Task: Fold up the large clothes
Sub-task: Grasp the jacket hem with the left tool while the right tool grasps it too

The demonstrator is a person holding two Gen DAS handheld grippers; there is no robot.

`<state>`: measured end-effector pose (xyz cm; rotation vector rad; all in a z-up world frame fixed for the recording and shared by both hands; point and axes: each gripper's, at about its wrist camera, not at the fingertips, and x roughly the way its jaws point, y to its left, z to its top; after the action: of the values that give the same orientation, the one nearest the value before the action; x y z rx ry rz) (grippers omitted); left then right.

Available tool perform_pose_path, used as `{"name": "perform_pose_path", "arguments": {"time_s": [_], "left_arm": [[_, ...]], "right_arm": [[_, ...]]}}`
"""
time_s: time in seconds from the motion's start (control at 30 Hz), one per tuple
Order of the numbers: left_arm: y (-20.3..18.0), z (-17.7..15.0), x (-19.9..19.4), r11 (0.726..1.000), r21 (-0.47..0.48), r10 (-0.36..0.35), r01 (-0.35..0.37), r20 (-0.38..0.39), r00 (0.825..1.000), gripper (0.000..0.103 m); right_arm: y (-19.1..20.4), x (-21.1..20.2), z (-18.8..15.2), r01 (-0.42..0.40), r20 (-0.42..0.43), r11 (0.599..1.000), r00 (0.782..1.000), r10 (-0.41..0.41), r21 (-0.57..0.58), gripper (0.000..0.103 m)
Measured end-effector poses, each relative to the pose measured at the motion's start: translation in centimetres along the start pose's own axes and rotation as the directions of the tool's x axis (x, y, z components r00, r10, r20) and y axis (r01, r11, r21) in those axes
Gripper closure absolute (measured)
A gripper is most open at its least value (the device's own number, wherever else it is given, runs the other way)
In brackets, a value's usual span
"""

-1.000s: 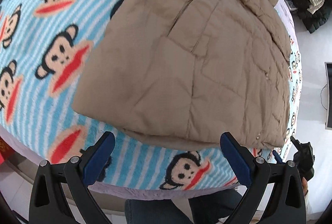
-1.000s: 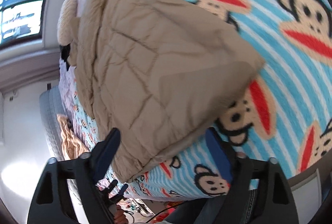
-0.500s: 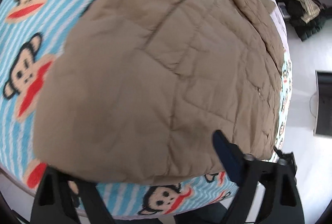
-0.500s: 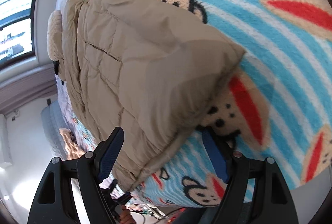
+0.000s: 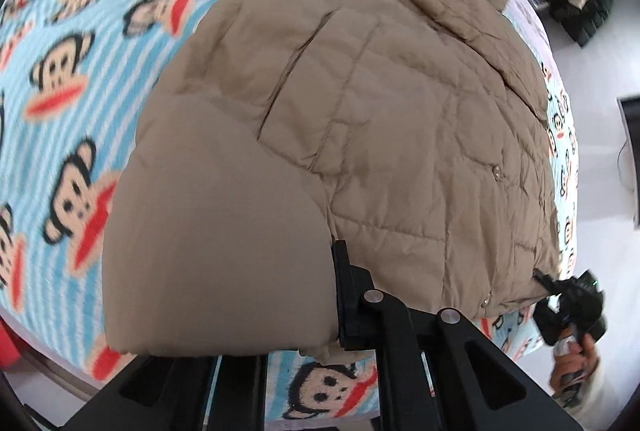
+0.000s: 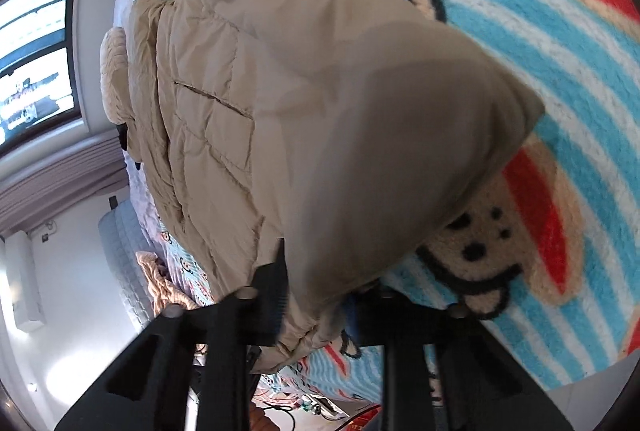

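Both sets of jaws are clamped on the near hem: the left gripper (image 5: 280,319) pinches the left corner of the tan padded jacket (image 5: 360,111), the right gripper (image 6: 316,303) bites the other corner, fabric bunched between its fingers. From the jaws outward, the jacket runs straight away across the monkey-print blanket (image 5: 72,79) on the bed, collar at the far end. Long axis points away from both hands, so the likely fold carries hem toward collar, both hands equally near.

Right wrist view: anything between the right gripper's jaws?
Yes. In the right wrist view the tan jacket's hem edge sits pinched between the jaws of the right gripper, over the monkey-print blanket.
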<state>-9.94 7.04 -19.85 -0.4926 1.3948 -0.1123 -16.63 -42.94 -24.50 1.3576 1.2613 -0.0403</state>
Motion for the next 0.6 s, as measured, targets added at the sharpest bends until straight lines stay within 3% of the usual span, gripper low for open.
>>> {"name": "perform_pose_path", "arguments": {"time_s": [0.33, 0.6], "left_arm": [[-3.8, 1.8, -3.8, 0.985, 0.164, 0.039, -0.058, 0.116, 0.992, 0.093], [-7.1, 6.1, -7.2, 0.977, 0.206, 0.006, -0.060, 0.254, 0.967, 0.093]], "right_arm": [[5.8, -0.9, 0.1, -0.032, -0.035, 0.978, 0.999, 0.025, -0.207, 0.094], [11.7, -1.6, 1.2, -0.090, -0.043, 0.943, 0.996, 0.081, -0.320, 0.095]]}}
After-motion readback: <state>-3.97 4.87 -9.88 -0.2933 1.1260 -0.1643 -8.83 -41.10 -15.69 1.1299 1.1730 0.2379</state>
